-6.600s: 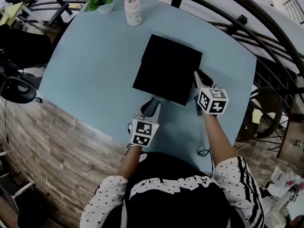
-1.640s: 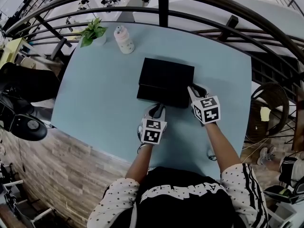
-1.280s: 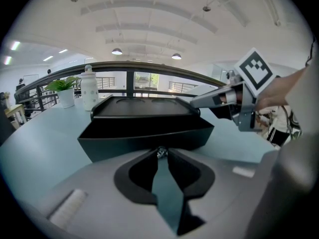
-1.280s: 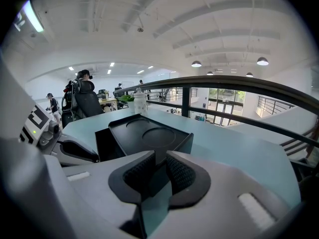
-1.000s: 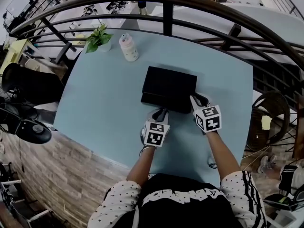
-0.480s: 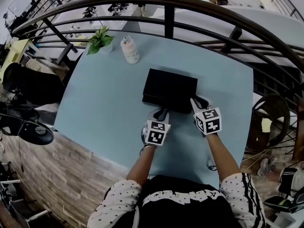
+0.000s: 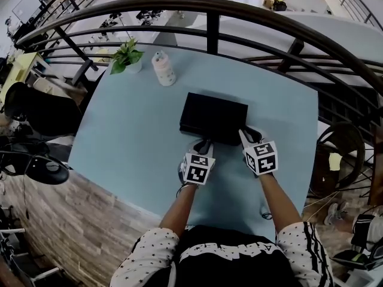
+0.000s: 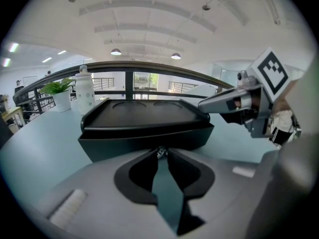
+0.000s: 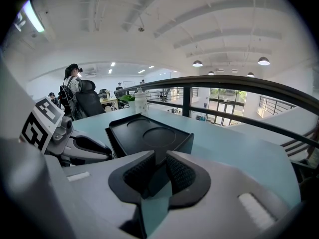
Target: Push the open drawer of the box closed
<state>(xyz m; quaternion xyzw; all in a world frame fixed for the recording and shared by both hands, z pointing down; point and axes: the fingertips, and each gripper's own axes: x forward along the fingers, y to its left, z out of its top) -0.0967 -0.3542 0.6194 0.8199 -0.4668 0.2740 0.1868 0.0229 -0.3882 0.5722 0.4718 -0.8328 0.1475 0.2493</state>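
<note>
The black box (image 7: 213, 116) lies in the middle of the pale blue table (image 7: 131, 130). Its drawer front (image 8: 144, 139) stands only slightly proud of the lid's edge. My left gripper (image 7: 204, 144) is shut, with its tips against the drawer front near the middle (image 8: 159, 152). At the front's right end my right gripper (image 7: 246, 134) is shut too, its tips (image 9: 159, 169) at the box's near corner (image 9: 187, 143). Each gripper shows in the other's view: the right gripper (image 8: 234, 103) and the left gripper (image 9: 75, 148). Neither one holds anything.
A white bottle (image 7: 162, 69) and a small potted plant (image 7: 125, 55) stand at the table's far left. A dark curved railing (image 7: 209, 17) runs just behind the table. A stone-faced ledge (image 7: 90, 214) drops off along the left front edge.
The drawer has slid further into the box, and the box now looks shorter front to back. Both grippers have moved forward with it.
</note>
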